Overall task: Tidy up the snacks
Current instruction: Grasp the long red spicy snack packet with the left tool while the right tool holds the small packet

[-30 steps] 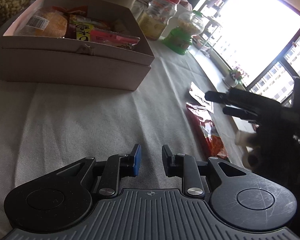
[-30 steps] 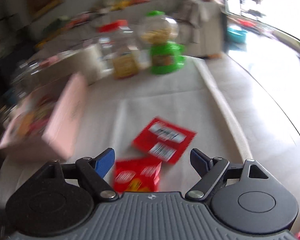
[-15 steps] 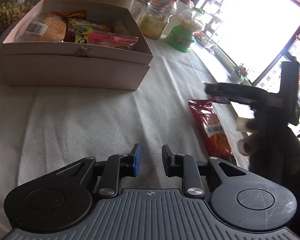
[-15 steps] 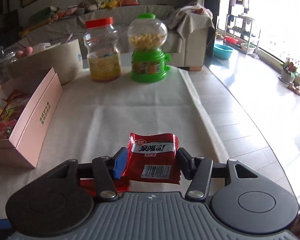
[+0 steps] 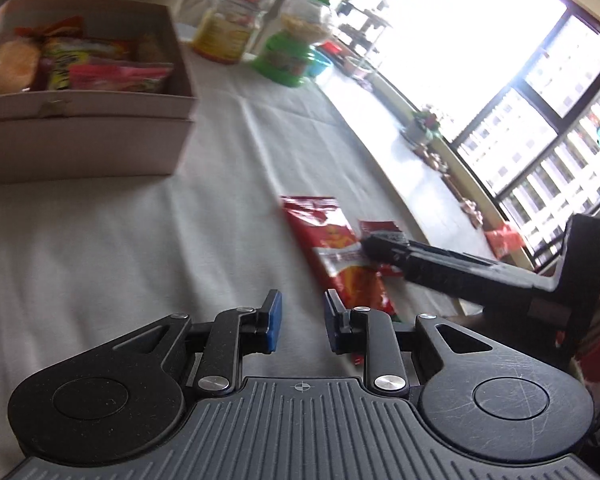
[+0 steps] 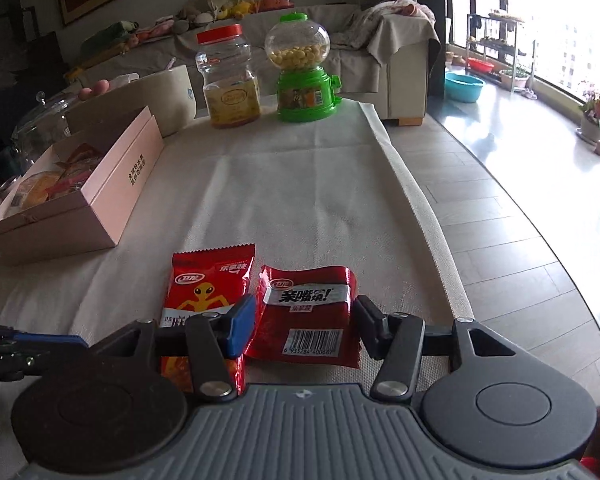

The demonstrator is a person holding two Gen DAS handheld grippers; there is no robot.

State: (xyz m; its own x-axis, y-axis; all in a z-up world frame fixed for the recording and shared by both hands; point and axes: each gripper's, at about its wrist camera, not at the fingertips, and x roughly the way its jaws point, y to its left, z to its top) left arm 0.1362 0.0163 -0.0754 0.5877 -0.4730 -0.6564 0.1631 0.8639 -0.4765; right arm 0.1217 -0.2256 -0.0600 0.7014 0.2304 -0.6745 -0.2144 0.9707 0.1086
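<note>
While the right tongs (image 6: pixel 304 322) clench a red packet (image 6: pixel 306 314), only the left view shows the left tongs (image 5: pixel 302 316) parted, empty.

Upper middle of the right wrist view: a beige sofa (image 6: pixel 396 68) draped with a blanket (image 6: pixel 396 16), plush toys (image 6: pixel 236 8) along its back. A blue basin (image 6: pixel 465 87) sits on the wooden floor (image 6: pixel 500 200) at upper right, a potted plant (image 6: pixel 596 118) near the window.

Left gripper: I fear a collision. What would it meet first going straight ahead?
Probably only the bare white tablecloth; the left gripper points between the pink cardboard box and the red alien-print packet.
</note>
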